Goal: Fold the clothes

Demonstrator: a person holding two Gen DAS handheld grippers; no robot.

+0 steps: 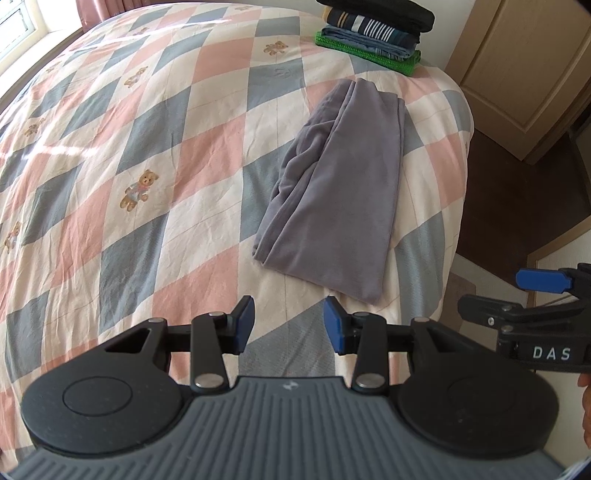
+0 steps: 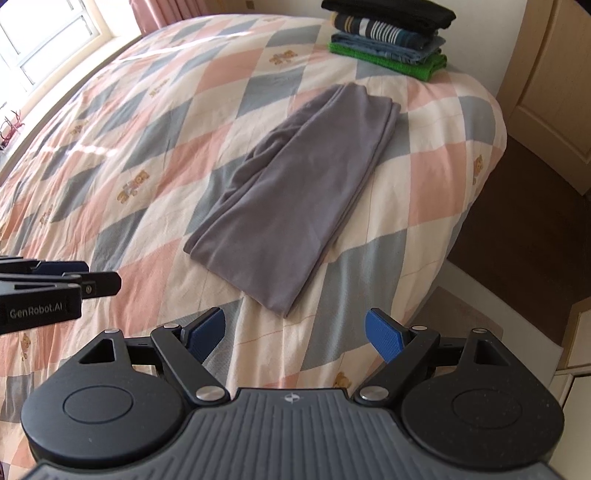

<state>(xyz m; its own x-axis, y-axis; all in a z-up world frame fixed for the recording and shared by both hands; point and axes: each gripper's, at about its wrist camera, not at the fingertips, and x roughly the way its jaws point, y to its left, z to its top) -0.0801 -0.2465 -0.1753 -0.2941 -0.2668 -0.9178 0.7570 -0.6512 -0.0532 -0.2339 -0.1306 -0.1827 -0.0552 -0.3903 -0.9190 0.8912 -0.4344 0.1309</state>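
Hovering both tongs over the foot of a bed [image 1: 155, 155] dressed in a pink, grey and cream diamond quilt with teddy bears, I am lining up on the one item left loose. The grey garment [image 1: 332, 192], already folded into a long strip, is lying right of centre in the left wrist frame and near centre in the right wrist frame, its narrow end pointing to the upper right and its broader end coming down toward me. That long axis is running almost straight away from the tongs, slanting a little rightward. A stack of folded clothes [image 2: 388, 33] is sitting beyond it at the top edge, on the quilt's far corner.

The left gripper [image 1: 289, 325] is standing moderately open and empty, the strip's near end just above and right of it. The right gripper [image 2: 295, 336] is spread wide, also empty, with the near corner directly ahead between its pads. Judging by that, the right hand is the better placed, and I am expecting the next fold to carry the near end up toward the far one.
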